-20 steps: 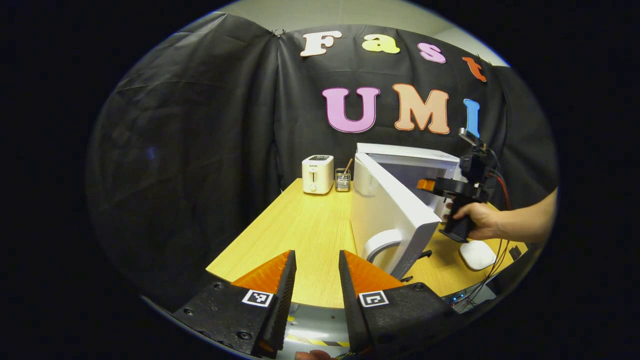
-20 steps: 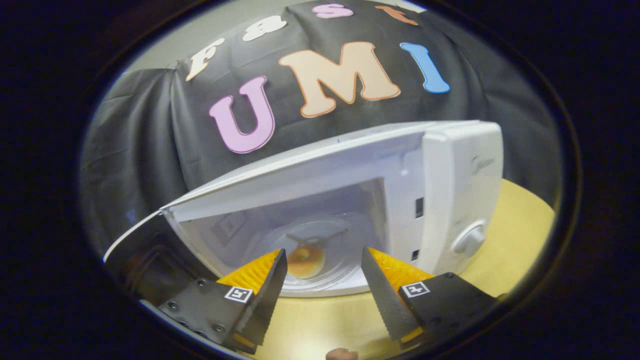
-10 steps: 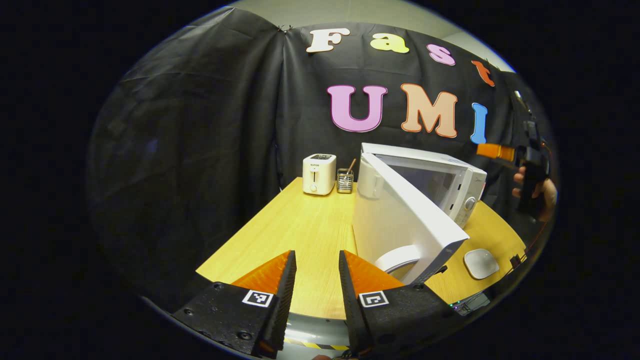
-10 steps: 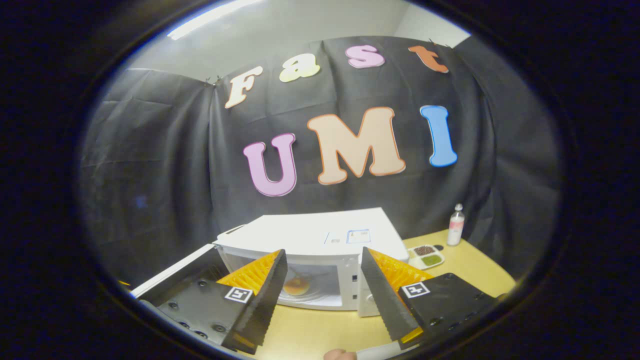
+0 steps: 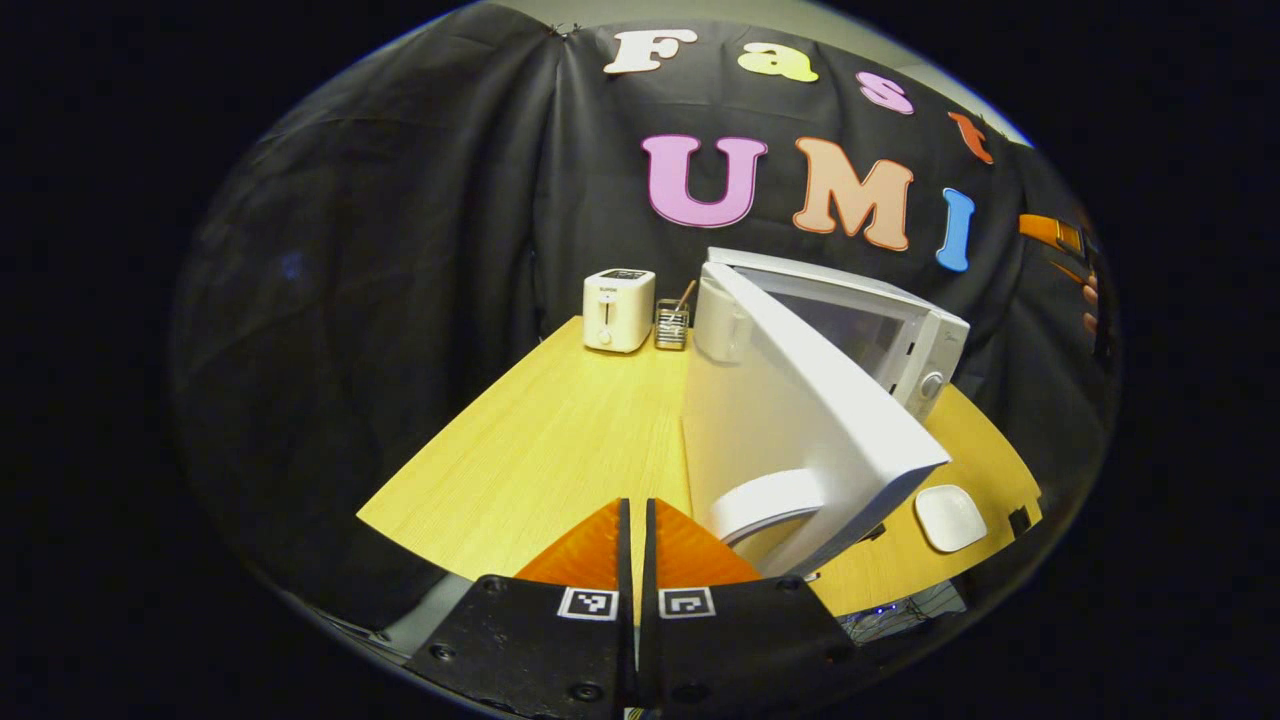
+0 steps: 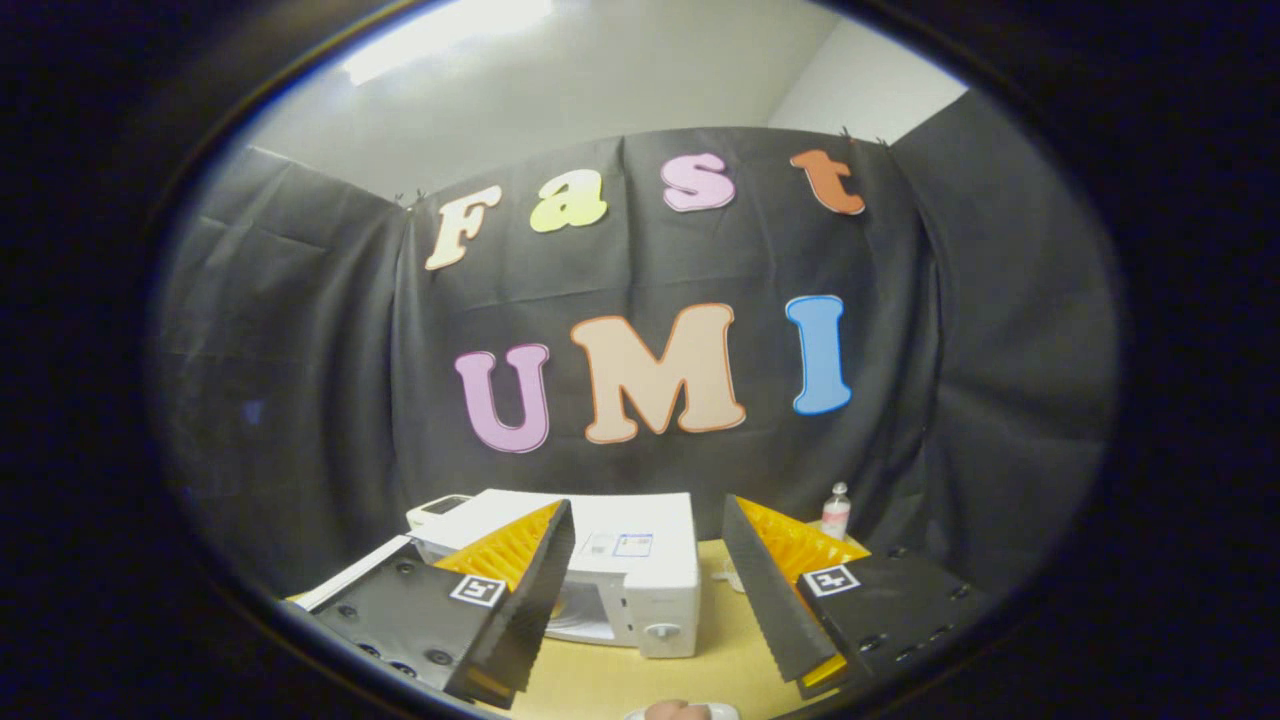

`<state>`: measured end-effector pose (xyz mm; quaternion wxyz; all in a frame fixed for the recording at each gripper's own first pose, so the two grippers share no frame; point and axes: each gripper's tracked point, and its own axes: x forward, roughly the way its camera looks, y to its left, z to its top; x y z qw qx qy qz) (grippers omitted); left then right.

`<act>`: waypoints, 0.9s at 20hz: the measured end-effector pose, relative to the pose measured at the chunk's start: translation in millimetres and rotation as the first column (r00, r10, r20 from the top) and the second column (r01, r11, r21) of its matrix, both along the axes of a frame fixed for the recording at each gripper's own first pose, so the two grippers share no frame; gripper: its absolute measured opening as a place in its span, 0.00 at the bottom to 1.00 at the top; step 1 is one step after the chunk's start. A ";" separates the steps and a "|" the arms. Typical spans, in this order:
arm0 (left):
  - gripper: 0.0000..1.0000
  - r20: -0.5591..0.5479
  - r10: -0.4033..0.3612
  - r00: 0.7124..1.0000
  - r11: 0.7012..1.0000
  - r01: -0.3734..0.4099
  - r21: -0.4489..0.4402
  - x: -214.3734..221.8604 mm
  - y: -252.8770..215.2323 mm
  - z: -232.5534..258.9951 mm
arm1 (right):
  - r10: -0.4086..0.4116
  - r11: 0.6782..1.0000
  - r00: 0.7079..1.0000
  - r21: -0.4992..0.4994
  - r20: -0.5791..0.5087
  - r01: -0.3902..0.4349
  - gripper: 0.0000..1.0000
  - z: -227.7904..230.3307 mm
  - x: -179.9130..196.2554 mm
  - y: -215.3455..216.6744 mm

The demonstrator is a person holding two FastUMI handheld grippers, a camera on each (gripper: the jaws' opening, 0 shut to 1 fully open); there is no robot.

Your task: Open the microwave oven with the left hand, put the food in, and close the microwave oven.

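Left gripper view looks from the table's (image 5: 560, 440) near left across to the microwave (image 5: 850, 330); right gripper view faces it (image 6: 640, 580) from higher, farther back

left gripper (image 5: 635, 545) body: black blocks, round screws, one square black-and-white marker each
right gripper (image 6: 648, 560): ribbed wedge fingers, toothed inner edges, black screwed mounts, square markers
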<state>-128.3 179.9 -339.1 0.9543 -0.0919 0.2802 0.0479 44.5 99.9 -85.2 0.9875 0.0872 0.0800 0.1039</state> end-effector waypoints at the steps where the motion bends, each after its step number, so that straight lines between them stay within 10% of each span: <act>1: 0.01 0.005 -0.011 1.000 1.000 0.011 0.010 4.0 -4.6 0.9 | -0.005 1.000 1.000 -0.001 0.009 0.005 0.92 4.9 -0.5 -3.8; 18: 0.01 0.125 -0.351 0.928 0.936 0.349 0.033 91.7 -189.5 36.4 | -0.043 0.998 0.997 -0.040 0.062 0.045 0.82 55.2 -5.2 -86.1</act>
